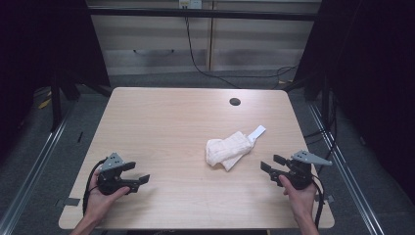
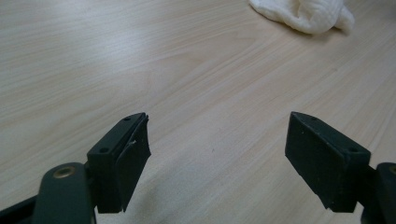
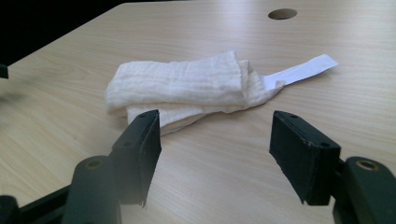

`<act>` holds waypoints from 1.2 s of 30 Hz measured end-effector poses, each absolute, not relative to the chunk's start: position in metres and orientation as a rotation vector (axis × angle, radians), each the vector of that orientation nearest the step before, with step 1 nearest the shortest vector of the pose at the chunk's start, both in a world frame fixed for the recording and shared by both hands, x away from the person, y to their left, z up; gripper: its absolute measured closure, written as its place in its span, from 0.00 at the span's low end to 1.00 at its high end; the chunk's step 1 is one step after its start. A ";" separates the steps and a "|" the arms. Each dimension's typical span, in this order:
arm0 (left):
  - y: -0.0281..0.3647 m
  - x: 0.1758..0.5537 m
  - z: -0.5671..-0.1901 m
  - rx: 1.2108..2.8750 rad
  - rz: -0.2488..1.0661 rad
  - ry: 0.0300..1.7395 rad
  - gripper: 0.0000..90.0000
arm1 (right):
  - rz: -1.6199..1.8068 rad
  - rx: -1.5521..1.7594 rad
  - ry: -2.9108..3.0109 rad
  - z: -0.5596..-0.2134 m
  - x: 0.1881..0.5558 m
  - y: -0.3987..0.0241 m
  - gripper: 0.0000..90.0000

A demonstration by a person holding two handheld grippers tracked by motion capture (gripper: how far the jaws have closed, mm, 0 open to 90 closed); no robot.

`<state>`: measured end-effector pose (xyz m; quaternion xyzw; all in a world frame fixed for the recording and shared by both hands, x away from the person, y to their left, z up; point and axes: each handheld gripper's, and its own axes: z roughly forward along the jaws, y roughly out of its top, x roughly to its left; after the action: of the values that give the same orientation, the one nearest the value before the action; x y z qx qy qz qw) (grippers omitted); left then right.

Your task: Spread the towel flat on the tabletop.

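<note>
Lying bunched right of centre on the tabletop (image 1: 161, 122), the white cloth (image 1: 227, 149) with its paper tag (image 1: 258, 131) is untouched. The left gripper (image 1: 138, 174) is held released, well apart at the near left; the right gripper (image 1: 271, 164) is held released near the cloth. Nothing is judged done yet; grasping remains.

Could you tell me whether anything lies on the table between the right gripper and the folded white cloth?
Nothing visible does. The right gripper rests with open jaws facing the folded white cloth, and bare table lies between them. The cloth's white tag points away, toward the far side.
</note>
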<state>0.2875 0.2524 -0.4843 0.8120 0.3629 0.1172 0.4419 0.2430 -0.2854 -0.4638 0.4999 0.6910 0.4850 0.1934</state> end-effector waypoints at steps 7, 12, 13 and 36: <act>0.251 0.289 -0.485 2.017 0.288 0.896 0.24 | 1.302 1.386 2.007 -0.467 0.250 -0.281 0.42; 0.251 0.292 -0.484 2.017 0.291 0.897 0.24 | 1.283 1.406 2.040 -0.465 0.256 -0.278 0.43; 0.251 0.292 -0.484 2.017 0.291 0.897 0.24 | 1.283 1.406 2.040 -0.465 0.256 -0.278 0.43; 0.251 0.288 -0.483 2.023 0.300 0.871 0.24 | 1.311 1.329 2.196 -0.452 0.305 -0.257 0.53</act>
<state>0.2880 0.2509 -0.4831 0.8158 0.3514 0.1210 0.4432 0.3050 -0.2570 -0.4518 0.4571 0.7556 0.4510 0.1294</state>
